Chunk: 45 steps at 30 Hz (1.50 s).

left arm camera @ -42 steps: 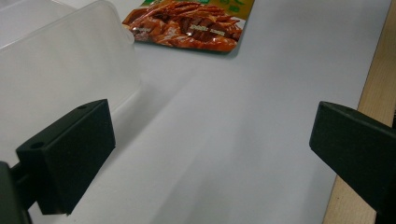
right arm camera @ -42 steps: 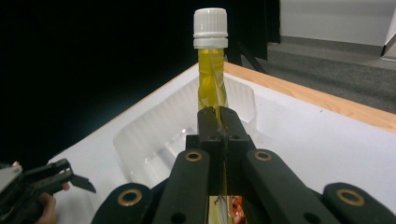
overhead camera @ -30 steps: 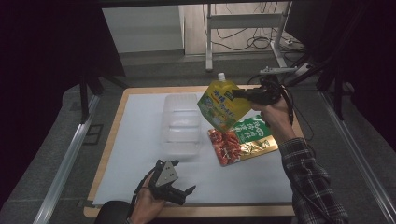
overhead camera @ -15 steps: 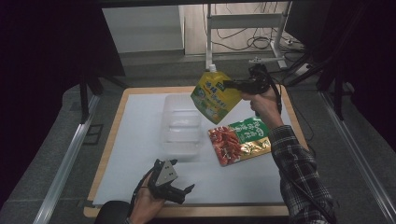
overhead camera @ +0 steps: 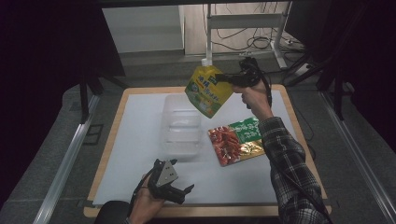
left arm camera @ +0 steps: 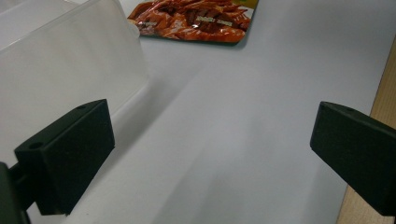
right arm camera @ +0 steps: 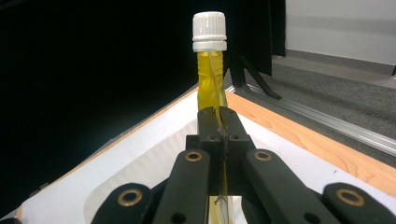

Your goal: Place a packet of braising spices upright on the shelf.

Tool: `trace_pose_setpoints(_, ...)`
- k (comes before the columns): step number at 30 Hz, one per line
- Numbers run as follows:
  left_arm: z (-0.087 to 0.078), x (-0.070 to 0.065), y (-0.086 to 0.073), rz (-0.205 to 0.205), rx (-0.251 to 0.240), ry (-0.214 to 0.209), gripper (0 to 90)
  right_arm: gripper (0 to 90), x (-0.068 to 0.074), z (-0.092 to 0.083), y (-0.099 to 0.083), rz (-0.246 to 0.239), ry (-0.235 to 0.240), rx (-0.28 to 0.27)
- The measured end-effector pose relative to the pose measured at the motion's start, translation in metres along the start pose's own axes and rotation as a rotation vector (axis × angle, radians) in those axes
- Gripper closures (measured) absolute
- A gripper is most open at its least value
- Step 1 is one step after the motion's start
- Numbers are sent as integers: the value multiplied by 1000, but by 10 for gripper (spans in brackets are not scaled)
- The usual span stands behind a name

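Note:
A yellow-green spout pouch (overhead camera: 205,88) with a white cap (right arm camera: 209,31) hangs in the air above the far end of a clear plastic container (overhead camera: 180,123). My right gripper (overhead camera: 222,78) is shut on the pouch's upper edge; in the right gripper view its jaws pinch the thin yellow film (right arm camera: 211,88) just below the cap. My left gripper (overhead camera: 181,191) rests near the table's front edge, open with nothing between its pads (left arm camera: 70,154). The container's wall (left arm camera: 70,65) stands just left of that gripper.
A red and green snack packet (overhead camera: 237,140) lies flat on the white mat (overhead camera: 135,135), right of the container. The mat covers a wooden table (overhead camera: 301,140). Dark floor, metal rails and a table frame with cables surround it.
My right gripper has carried the pouch leftward and a little up, from over the snack packet's far side to above the container's far end. The left gripper has stayed put.

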<state>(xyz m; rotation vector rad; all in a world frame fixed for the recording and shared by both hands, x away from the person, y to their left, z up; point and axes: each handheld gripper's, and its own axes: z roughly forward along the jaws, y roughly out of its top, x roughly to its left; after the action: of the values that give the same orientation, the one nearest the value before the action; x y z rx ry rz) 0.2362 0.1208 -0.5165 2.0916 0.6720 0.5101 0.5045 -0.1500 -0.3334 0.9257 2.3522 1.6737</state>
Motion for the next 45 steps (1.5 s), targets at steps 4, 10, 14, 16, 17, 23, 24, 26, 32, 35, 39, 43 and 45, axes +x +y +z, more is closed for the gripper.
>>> trace_pose_setpoints(4, 0, 0, 0, 2, 0, 1, 0, 892, 2, 9, 6, -10, 4, -1)
trace_pose_setpoints(10, 0, -1, 0, 6, 2, 0, 0, 892, 4, 26, 11, -26, 9, 7)
trace_pose_setpoints(14, 0, -1, 0, 8, 5, -3, 0, 892, 5, 35, 12, -34, 18, 12)
trace_pose_setpoints(16, 0, -1, 0, 8, 4, -6, 0, 891, 6, 42, 12, -38, 20, 24)
trace_pose_setpoints(17, 0, -1, 0, 8, 4, -6, 0, 891, 6, 42, 12, -38, 20, 24)
trace_pose_setpoints(23, 0, -1, 0, 11, 7, -10, 0, 891, 6, 62, 10, -51, 26, 67)
trace_pose_setpoints(24, 0, -1, 0, 11, 7, -10, 0, 891, 6, 62, 10, -51, 26, 67)
trace_pose_setpoints(26, 1, -1, 0, 12, 8, -12, 0, 890, 7, 70, 9, -65, 35, 96)
trace_pose_setpoints(32, 1, -1, 0, 15, 11, -14, 0, 888, 9, 91, 1, -63, 27, 139)
trace_pose_setpoints(35, 1, -2, 0, 15, 11, -15, 0, 886, 9, 100, -3, -55, 34, 146)
trace_pose_setpoints(39, 2, -2, -1, 12, 12, -15, 0, 884, 9, 116, -12, 6, 52, 123)
trace_pose_setpoints(43, 3, -3, -1, 19, 17, -20, 0, 883, 11, 125, -15, 35, 57, 103)
trace_pose_setpoints(45, 3, -3, -1, 21, 20, -20, 0, 882, 12, 127, -17, 43, 60, 95)
